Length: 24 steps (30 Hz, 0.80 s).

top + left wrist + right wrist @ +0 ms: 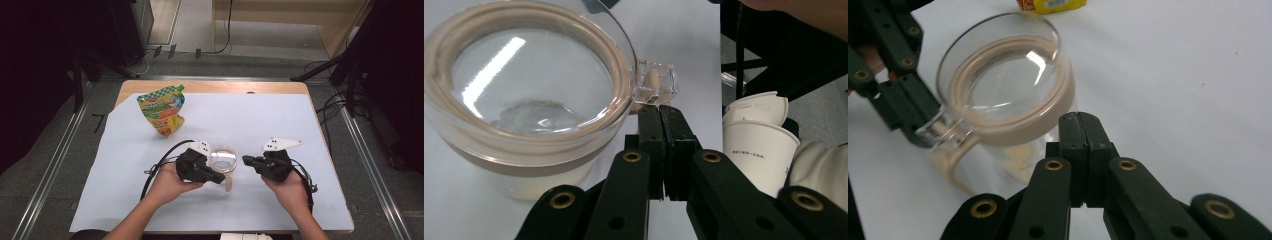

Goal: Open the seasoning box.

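Showing both claws closed and empty on either side of a clear glass jug (223, 159), which stands upright on the pale sheet (260, 125) covering the worktop (210, 86), near the person's edge. Left claw (220, 178): jaws pressed flat together, tips just below the jug's clear handle tab (655, 86) and, as far as the left gripper view shows, not gripping it. Right claw (246, 160): jaws likewise shut on nothing, pointing at the jug's side from just beside it. The jug has a beige band around its rim and a beige handle, with a little pale residue at the bottom. Judged step: taking hold of the jug. To do it well, the left claw would need to part its jaws, straddle the handle squarely and close without tilting the vessel, while the right claw steadies the wall if needed. A colourful refill pouch (163, 110) stands well apart toward the far left of the sheet. White paper cups (758, 145) sit off the near edge. Grey floor with metal rails and dark equipment surrounds the worktop.
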Motion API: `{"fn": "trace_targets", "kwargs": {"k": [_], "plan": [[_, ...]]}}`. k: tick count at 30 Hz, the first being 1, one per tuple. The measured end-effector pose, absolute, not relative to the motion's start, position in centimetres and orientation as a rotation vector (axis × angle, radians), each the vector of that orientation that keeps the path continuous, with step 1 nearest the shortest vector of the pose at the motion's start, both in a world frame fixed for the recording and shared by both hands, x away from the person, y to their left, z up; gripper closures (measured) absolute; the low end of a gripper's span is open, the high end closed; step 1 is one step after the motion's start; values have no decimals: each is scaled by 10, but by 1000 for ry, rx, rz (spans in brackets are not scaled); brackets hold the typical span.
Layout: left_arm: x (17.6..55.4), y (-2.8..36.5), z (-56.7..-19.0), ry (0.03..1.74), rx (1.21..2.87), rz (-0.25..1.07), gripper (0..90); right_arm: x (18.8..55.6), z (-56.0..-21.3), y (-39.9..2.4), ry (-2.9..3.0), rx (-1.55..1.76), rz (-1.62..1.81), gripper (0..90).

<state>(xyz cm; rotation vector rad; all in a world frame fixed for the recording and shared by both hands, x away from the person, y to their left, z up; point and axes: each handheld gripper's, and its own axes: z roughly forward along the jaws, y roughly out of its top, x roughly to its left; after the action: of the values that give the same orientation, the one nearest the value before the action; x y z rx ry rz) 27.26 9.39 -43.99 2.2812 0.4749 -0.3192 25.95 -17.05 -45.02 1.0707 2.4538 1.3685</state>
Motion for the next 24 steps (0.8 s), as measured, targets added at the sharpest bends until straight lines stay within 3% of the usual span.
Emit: {"fn": "trace_targets", "kwargs": {"k": [12,17,24], "plan": [[272,121,-417,493,2271,-224,815,211,-446,-159,2533,1017,1405,900],[277,133,-413,520,2233,-208,721,203,-449,-147,2595,966,1420,900],[288,153,-408,617,2147,-225,497,201,-455,-135,2626,947,1424,900]]}}
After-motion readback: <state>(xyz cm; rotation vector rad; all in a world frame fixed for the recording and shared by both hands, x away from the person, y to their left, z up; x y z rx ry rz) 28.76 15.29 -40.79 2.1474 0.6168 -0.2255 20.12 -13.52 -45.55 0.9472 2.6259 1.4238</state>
